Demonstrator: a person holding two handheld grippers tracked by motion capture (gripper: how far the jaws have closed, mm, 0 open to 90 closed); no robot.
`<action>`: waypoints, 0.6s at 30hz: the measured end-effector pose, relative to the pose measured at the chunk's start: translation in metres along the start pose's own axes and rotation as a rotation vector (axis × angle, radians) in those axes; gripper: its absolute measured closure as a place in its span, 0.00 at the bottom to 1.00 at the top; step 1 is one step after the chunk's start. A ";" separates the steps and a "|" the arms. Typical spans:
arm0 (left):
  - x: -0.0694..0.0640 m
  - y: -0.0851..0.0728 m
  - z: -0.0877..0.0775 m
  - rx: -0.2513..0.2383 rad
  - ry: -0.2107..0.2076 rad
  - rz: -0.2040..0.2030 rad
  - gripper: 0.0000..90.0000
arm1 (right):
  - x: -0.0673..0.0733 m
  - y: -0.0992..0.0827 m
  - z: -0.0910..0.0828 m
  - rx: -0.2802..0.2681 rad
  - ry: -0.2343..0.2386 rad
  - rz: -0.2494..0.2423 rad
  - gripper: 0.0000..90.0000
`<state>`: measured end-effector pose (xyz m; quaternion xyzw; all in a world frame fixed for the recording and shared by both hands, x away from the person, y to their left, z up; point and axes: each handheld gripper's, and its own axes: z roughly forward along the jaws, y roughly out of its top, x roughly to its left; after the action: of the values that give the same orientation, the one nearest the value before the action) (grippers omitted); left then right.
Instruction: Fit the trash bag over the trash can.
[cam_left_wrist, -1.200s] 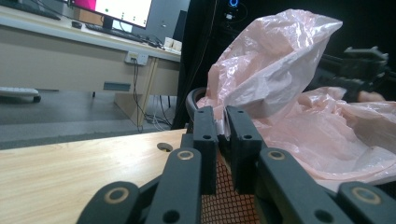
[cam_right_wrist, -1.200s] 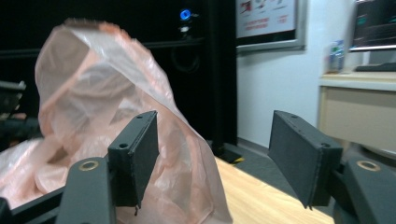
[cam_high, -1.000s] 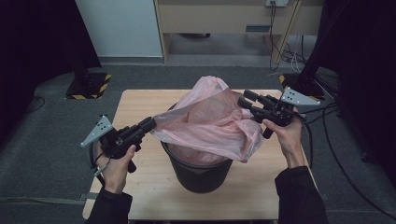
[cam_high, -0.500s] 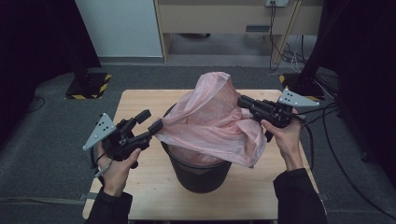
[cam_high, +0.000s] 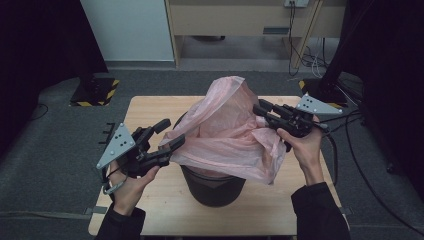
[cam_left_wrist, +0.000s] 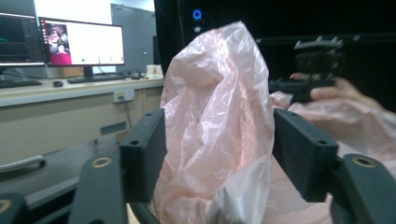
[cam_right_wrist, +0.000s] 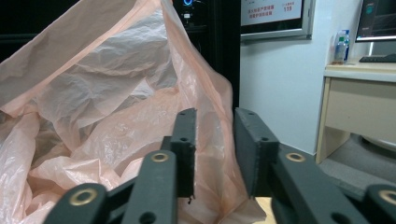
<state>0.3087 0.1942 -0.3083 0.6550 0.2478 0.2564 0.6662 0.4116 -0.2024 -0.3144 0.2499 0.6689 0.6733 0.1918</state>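
A thin pink plastic bag (cam_high: 225, 130) is draped over a black bin (cam_high: 212, 187) on a wooden table (cam_high: 145, 107), its top puffed up into a peak. My left gripper (cam_high: 172, 133) is at the bag's left edge. Its jaws have just been opening and stand wide apart, with a loose fold of bag (cam_left_wrist: 219, 116) between them, unpinched. My right gripper (cam_high: 259, 107) is at the bag's upper right side. Its jaws have just been opening too. In the right gripper view (cam_right_wrist: 215, 116) a gap shows between the pads, with pink film (cam_right_wrist: 116, 116) behind it.
The bin stands mid-table, with bare wood to its left and right. Behind the table are a white cabinet (cam_high: 130, 30) and a wooden desk (cam_high: 240, 20). Cables (cam_high: 350, 125) trail on the floor at the right. A striped base (cam_high: 95, 92) sits on the floor at far left.
The left gripper, shut on the bag's left edge a second ago, has let go, opened and lifted slightly. The bag's top has billowed higher. The right gripper's jaws have parted.
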 end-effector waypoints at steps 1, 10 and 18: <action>0.000 0.000 0.001 0.006 -0.005 0.004 0.49 | 0.000 0.000 0.000 -0.003 -0.006 -0.002 0.70; 0.001 0.000 0.002 0.022 0.032 0.013 0.79 | -0.017 0.016 -0.013 -0.097 -0.061 0.009 0.49; 0.018 -0.006 0.002 0.039 0.046 -0.070 0.93 | -0.047 0.007 -0.009 -0.107 -0.027 0.042 0.41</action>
<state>0.3235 0.2040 -0.3141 0.6526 0.2905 0.2432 0.6561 0.4448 -0.2381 -0.3109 0.2622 0.6238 0.7087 0.1997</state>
